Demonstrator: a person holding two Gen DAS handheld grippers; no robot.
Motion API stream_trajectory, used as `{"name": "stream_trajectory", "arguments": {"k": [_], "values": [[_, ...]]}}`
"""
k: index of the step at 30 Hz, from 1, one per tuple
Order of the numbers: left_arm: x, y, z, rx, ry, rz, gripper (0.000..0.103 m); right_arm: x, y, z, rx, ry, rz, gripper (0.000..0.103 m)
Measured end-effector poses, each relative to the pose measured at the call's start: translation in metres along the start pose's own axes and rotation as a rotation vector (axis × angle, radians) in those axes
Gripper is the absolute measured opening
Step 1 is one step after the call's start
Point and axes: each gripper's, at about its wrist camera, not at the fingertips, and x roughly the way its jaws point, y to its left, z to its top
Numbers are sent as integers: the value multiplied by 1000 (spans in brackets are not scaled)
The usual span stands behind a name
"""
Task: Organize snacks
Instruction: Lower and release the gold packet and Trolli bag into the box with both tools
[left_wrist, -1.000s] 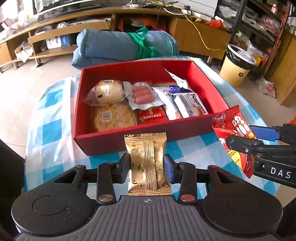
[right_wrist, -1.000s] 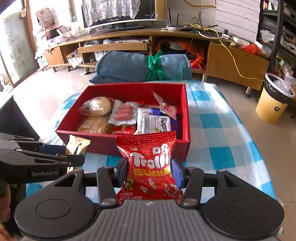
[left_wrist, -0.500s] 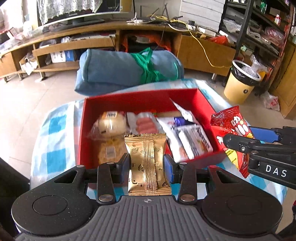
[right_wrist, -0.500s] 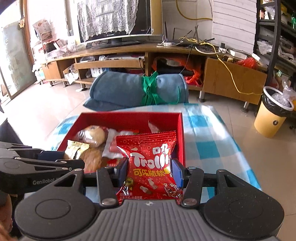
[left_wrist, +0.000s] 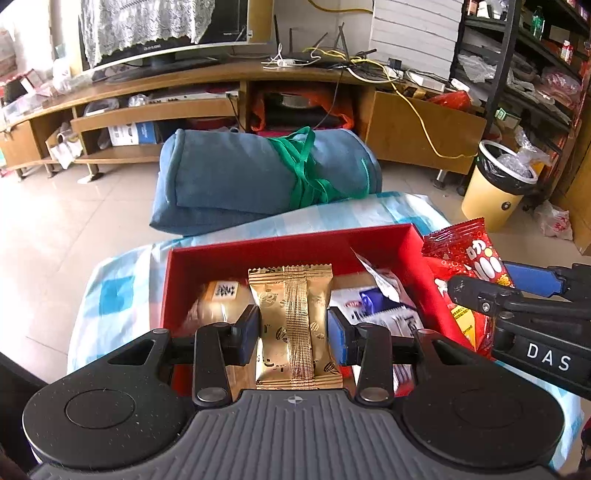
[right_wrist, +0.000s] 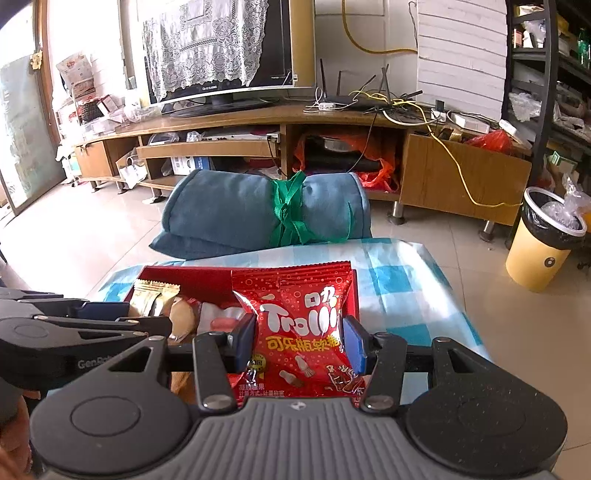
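My left gripper (left_wrist: 293, 332) is shut on a gold snack packet (left_wrist: 291, 317) and holds it over the open red box (left_wrist: 280, 251), which has several wrapped snacks inside. My right gripper (right_wrist: 299, 341) is shut on a red Trolli gummy bag (right_wrist: 301, 325), held over the box's right side (right_wrist: 352, 291). In the left wrist view the red bag (left_wrist: 467, 266) sits just right of the box wall. In the right wrist view the gold packet (right_wrist: 151, 297) shows at the left.
The box stands on a blue-and-white checked tablecloth (right_wrist: 402, 288). A rolled blue blanket tied with green strap (left_wrist: 258, 177) lies beyond the table. A yellow bin (right_wrist: 543, 243) stands on the floor at right, a TV cabinet (right_wrist: 258, 125) behind.
Both grippers have moved forward and up over the red box, each still holding its packet. The box now sits lower and closer under the fingers.
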Motion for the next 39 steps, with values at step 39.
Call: {"name": "stream_trajectory", "arguments": {"k": [39], "values": [[74,-11,3,42,147,96,45,92,3,1,-21,182,-10,45]]}}
